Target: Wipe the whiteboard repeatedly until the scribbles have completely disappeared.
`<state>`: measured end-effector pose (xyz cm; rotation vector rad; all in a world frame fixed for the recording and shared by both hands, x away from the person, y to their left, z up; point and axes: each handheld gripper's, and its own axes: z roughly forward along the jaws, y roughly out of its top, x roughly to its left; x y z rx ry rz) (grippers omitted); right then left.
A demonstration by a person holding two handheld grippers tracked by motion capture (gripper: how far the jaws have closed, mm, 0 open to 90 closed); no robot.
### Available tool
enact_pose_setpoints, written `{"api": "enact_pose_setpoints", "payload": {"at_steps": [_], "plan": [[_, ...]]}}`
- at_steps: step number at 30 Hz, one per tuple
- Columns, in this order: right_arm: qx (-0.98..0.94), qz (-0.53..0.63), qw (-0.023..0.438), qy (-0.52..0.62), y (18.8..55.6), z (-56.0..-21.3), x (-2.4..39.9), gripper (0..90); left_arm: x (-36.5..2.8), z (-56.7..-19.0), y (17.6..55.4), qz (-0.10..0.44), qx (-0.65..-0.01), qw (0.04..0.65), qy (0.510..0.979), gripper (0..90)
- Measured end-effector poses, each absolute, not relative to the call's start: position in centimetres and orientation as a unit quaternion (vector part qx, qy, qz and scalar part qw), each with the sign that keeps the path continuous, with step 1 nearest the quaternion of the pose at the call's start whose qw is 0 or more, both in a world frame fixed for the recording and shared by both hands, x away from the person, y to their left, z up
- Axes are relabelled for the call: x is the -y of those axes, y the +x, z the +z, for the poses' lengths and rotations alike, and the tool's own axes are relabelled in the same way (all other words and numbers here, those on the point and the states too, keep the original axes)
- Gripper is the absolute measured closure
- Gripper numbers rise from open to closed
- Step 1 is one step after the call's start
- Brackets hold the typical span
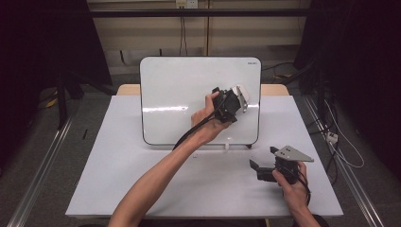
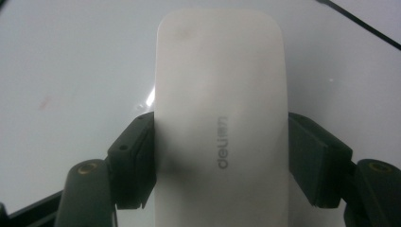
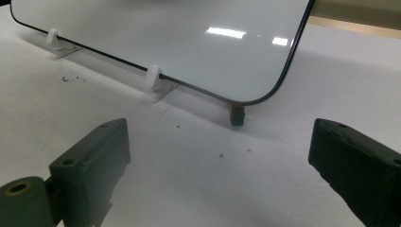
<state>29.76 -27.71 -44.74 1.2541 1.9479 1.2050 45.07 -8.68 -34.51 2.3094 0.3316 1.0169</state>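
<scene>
A white-faced whiteboard point(image 1: 179, 94) with a dark rim stands propped near the back of the table. My left gripper point(image 1: 235, 101) is up against its right half, shut on a white eraser point(image 1: 240, 96). In the left gripper view the eraser point(image 2: 222, 118) stands lengthwise between the two black jaws, grey lettering on its back, with the board point(image 2: 71, 71) right behind it and a faint red smudge point(image 2: 45, 101) at the left. My right gripper point(image 1: 264, 158) rests low on the table at the front right, open with nothing between its fingers point(image 3: 90, 165).
The white table point(image 1: 118, 179) has bare room at the left and front. The right gripper view shows the board's lower edge point(image 3: 165, 38) held by white clips point(image 3: 152, 75) and a small dark foot point(image 3: 236, 115). Cables hang off the table's right side point(image 1: 340, 146).
</scene>
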Motion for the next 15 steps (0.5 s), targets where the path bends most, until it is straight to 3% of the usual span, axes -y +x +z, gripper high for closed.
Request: {"api": "enact_pose_setpoints", "payload": {"at_steps": [6, 15], "plan": [[-0.720, 0.444, 0.262, 0.465, 29.8, -44.8, 27.7, 6.1, 8.2, -34.4, 45.1, 0.364, -0.135, 0.318, 0.865, 31.3], [-0.720, 0.444, 0.262, 0.464, 29.8, -44.8, 27.8, 6.1, 8.0, -32.3, 46.8, 0.389, -0.156, 0.295, 0.859, 31.2]]}}
